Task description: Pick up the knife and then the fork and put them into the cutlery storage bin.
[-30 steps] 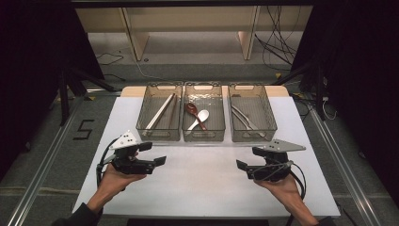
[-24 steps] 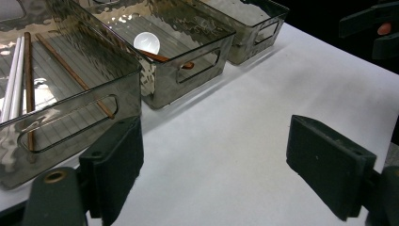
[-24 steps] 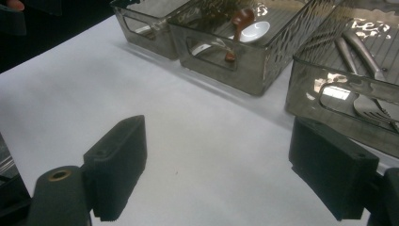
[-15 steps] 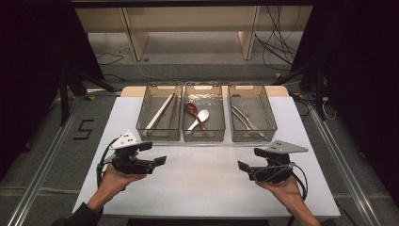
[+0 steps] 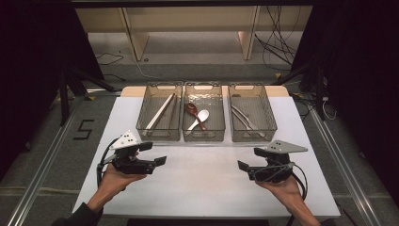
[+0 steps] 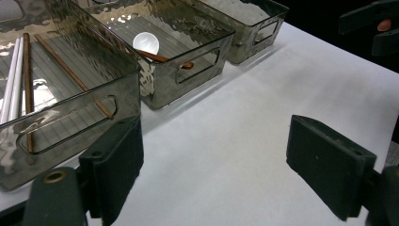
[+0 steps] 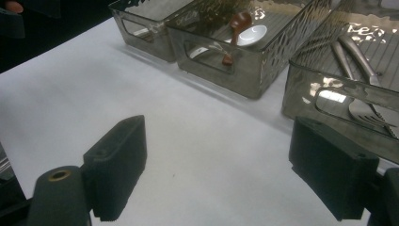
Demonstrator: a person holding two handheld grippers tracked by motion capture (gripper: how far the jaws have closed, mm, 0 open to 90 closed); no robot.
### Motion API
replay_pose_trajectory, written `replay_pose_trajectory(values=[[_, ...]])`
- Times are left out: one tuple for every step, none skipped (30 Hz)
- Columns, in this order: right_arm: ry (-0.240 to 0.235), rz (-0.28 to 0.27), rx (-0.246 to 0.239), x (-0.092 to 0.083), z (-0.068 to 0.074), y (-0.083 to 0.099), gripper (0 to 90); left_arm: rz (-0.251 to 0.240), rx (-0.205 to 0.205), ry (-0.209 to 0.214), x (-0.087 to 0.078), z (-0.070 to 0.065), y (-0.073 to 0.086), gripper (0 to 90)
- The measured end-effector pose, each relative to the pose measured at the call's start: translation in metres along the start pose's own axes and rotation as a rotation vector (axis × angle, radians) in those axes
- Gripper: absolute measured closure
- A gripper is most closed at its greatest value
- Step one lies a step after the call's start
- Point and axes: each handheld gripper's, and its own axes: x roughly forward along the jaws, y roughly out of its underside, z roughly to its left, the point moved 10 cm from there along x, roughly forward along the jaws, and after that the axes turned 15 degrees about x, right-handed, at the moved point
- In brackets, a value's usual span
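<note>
Three smoky clear bins stand in a row at the back of the white table [image 5: 202,188]. The left bin [image 5: 157,134] holds chopsticks [image 5: 160,113], pale and brown. In the middle bin [image 5: 205,136] lie a white spoon [image 5: 201,117] and a brown spoon [image 5: 192,110]. Metal cutlery [image 5: 244,117] lies in the right bin [image 5: 250,136]. My left gripper [image 5: 154,153] hovers open in front of the left bin, jaws wide apart with nothing between them [image 6: 221,174]. My right gripper [image 5: 250,159] is open too, empty, in front of the right bin [image 7: 216,174].
Bare white tabletop spreads between the two grippers and the bins. The left gripper view looks along the bin fronts [image 6: 66,122] toward the other gripper [image 6: 376,23]. Dark floor, metal rails and cables [image 5: 277,42] surround the table; wooden furniture legs [image 5: 134,37] stand behind it.
The right gripper has drifted slightly toward the near edge of the table. The left gripper has stayed almost still. Both remain open and empty.
</note>
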Motion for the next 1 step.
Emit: replay_pose_trajectory(values=[[0.001, 0.001, 0.002, 0.0001, -0.0001, 0.0001, 20.5, 0.000, 0.000, 0.000, 0.0000, 0.0000, 0.0000, 18.7]])
